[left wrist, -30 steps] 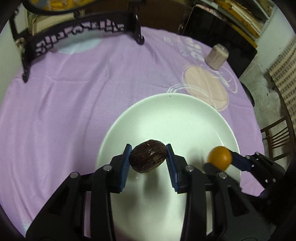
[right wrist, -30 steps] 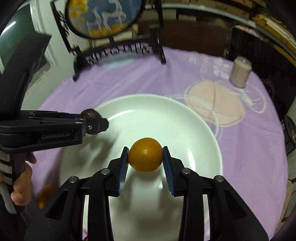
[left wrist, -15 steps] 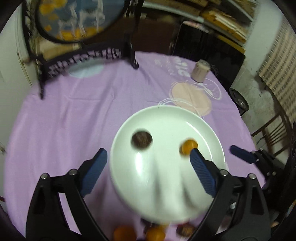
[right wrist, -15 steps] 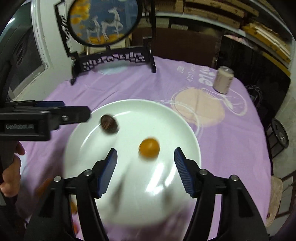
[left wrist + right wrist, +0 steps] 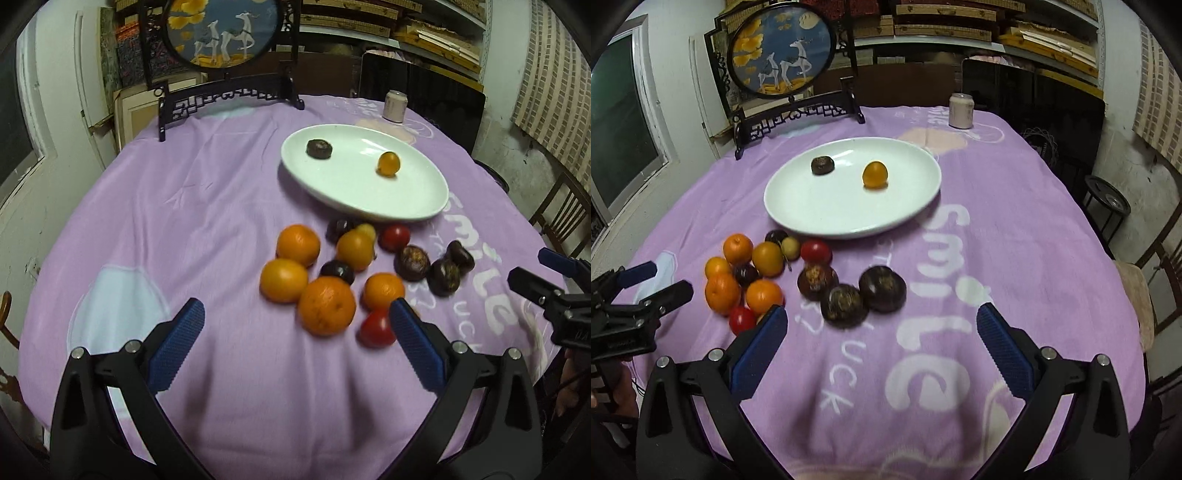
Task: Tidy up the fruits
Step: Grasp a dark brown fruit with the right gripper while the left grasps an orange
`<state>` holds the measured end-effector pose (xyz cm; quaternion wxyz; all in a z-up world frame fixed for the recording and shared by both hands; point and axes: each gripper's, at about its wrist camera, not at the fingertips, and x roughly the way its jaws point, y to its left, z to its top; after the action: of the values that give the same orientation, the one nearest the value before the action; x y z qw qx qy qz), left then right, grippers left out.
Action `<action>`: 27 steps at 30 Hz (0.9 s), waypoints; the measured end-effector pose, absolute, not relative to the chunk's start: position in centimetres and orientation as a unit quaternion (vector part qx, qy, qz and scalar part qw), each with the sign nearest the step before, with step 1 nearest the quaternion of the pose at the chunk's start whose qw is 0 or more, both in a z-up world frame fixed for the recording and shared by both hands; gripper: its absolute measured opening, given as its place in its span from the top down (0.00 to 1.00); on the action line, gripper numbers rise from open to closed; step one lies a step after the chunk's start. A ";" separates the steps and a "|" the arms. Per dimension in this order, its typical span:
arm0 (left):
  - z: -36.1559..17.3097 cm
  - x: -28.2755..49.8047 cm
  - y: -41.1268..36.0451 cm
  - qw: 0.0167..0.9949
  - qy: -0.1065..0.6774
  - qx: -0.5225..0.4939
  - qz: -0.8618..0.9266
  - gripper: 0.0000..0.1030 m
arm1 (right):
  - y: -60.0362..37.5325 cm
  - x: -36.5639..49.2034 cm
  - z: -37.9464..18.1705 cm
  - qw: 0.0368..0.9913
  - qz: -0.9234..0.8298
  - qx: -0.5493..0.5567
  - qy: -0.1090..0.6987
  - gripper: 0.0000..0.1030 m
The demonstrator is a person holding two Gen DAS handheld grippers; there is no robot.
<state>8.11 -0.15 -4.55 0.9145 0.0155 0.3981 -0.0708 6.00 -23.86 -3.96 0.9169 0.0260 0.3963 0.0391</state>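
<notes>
A white plate point(image 5: 413, 199) point(image 5: 820, 210) on the purple cloth holds a dark passion fruit point(image 5: 319, 148) point(image 5: 822, 165) and a small orange fruit point(image 5: 388, 163) point(image 5: 874, 174). In front of it lies a loose heap: several oranges point(image 5: 326, 305) point(image 5: 764, 295), red tomatoes point(image 5: 376, 328) point(image 5: 815, 250) and dark passion fruits point(image 5: 412, 258) point(image 5: 882, 288). My left gripper point(image 5: 295, 321) is open and empty, hovering before the heap. My right gripper point(image 5: 882, 328) is open and empty, above the cloth right of the heap.
A round painted screen on a black stand point(image 5: 221, 33) point(image 5: 781, 51) stands at the table's back edge. A pale can point(image 5: 396, 106) point(image 5: 961, 110) stands at the back right. Chairs point(image 5: 561, 214) and a stool point(image 5: 1108, 201) stand right of the table.
Both grippers opened, left the passion fruit and the small orange fruit on the plate, and drew back and up. The fruit heap has come into view.
</notes>
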 end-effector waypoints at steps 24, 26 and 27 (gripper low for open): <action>-8.0 8.3 2.0 0.896 0.441 0.015 -0.041 0.02 | -19.7 10.9 -9.8 0.879 0.083 0.018 0.468 0.59; -8.1 8.4 1.7 0.896 0.441 0.017 -0.044 0.02 | -20.2 10.2 -9.6 0.877 0.084 0.027 0.472 0.59; -8.2 8.5 1.6 0.896 0.441 0.019 -0.046 0.02 | -20.4 9.8 -9.5 0.878 0.083 0.028 0.471 0.59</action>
<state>8.46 1.58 -8.20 0.8960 0.0185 0.4413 -0.0455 9.81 -20.35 -9.45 0.8780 0.0276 0.4706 0.0830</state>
